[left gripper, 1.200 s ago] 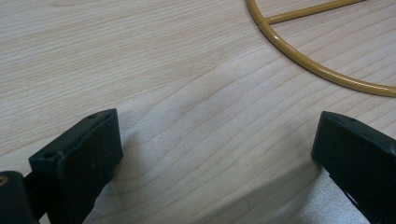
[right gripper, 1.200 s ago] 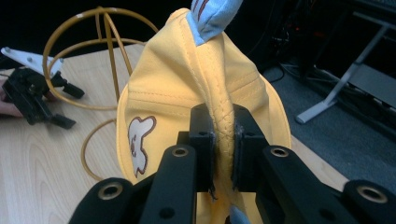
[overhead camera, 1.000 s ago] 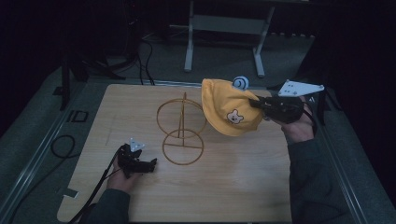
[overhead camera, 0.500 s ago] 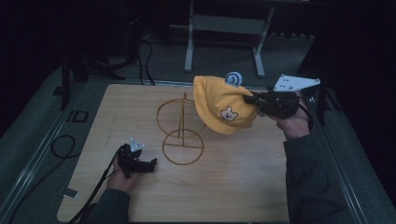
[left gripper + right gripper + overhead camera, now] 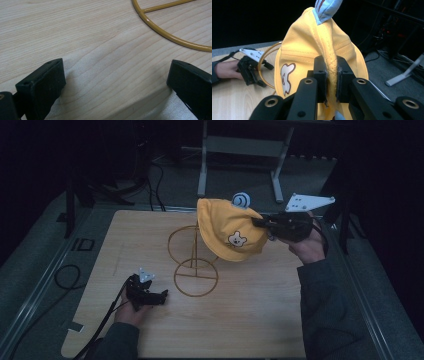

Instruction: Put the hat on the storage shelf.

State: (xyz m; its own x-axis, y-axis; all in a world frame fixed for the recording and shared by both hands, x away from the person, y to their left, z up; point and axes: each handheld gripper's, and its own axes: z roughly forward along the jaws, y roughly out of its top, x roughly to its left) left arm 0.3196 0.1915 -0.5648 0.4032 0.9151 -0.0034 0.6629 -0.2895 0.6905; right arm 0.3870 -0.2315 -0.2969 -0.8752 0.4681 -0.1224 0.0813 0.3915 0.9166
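Upper ring of the thin gold wire hat stand (image 5: 194,265) partly hidden behind the yellow cloth cap with a bear patch and pale blue ear (image 5: 230,229); whether the cap touches the ring can't be told. In the left gripper view the stand's round base ring (image 5: 170,35) is cut off by the top and right edges. Room around the table dark, hard to make out; grey metal frame legs (image 5: 240,155) and black cables on the floor behind.

Right gripper (image 5: 331,75) pinches a stitched fold of the cap, jaws pressed tight on the cloth, cap held up in the air over the far right part of the light wooden table (image 5: 125,245), just beside the stand's top. Right hand (image 5: 307,247) wraps the gripper, grey plate on top.

Left gripper (image 5: 115,82) low over the table's near left, jaws spread wide, nothing between them, close to the base ring. Left hand (image 5: 131,312) partly cut off by the bottom edge.

Table grain smooth, pale; wire glossy; cap soft, seamed.
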